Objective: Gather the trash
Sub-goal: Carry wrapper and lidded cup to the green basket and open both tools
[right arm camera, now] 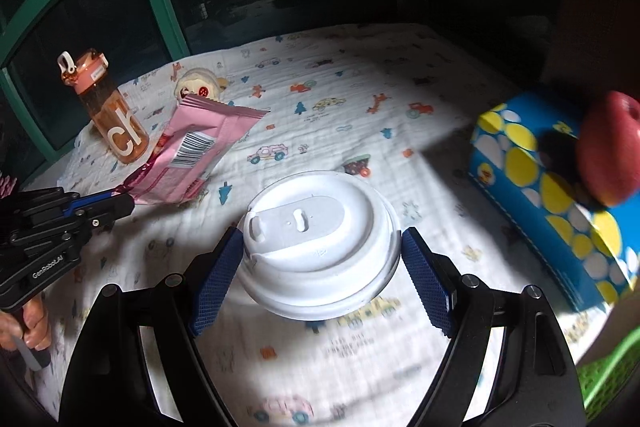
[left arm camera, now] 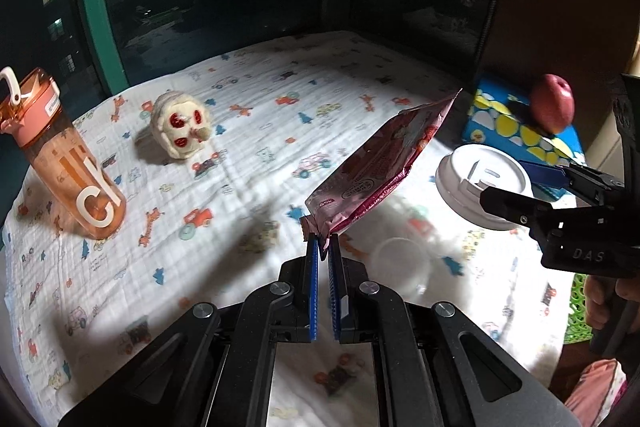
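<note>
Pinching a pink wrapper (left arm camera: pixel 376 163), the left gripper (left arm camera: pixel 323 241) is clenched; the right gripper (right arm camera: pixel 322 247) gapes around a cup lid (right arm camera: pixel 320 243).

The left gripper (left arm camera: pixel 323 241) pinches one corner of a crinkled pink foil snack wrapper (left arm camera: pixel 380 163), lifted clear of a white cloth printed with small cars (left arm camera: pixel 256 99). Left of the wrapper stand a translucent orange plastic water bottle (left arm camera: pixel 68 163) and a cream plush toy (left arm camera: pixel 182 125). Right of it, the right gripper (left arm camera: pixel 532 183) sits at a white plastic cup lid (left arm camera: pixel 480 183), its blue fingers around the rim.
</note>
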The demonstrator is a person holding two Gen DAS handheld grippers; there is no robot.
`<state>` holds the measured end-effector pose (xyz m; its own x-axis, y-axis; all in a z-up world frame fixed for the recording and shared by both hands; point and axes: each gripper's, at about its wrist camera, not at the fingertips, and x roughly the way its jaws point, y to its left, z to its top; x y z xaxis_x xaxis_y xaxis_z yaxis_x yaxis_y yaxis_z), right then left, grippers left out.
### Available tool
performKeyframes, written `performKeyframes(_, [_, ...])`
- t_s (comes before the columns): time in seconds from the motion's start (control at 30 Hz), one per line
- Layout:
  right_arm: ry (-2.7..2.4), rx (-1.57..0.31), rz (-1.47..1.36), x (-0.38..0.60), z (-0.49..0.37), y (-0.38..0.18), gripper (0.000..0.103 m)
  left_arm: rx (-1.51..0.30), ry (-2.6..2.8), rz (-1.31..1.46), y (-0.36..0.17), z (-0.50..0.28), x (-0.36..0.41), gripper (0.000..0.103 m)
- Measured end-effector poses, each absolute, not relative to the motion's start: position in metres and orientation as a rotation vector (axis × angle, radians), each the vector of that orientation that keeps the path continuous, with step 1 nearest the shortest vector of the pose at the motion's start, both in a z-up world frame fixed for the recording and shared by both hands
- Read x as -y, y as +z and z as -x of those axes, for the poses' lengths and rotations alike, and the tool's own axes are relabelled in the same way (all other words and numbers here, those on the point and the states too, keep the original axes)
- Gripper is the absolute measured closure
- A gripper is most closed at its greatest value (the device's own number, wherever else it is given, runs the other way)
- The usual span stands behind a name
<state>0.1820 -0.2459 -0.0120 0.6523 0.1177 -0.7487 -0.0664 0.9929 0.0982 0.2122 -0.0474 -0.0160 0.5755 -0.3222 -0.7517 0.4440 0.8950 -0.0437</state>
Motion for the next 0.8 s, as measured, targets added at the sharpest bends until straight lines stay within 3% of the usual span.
performKeyframes(0.8, [-0.22,-0.773,-0.197,0.395,0.036,0.017,0.023,-0.812,-0.813,-0.25,0.003,-0.064,0.221,0.098])
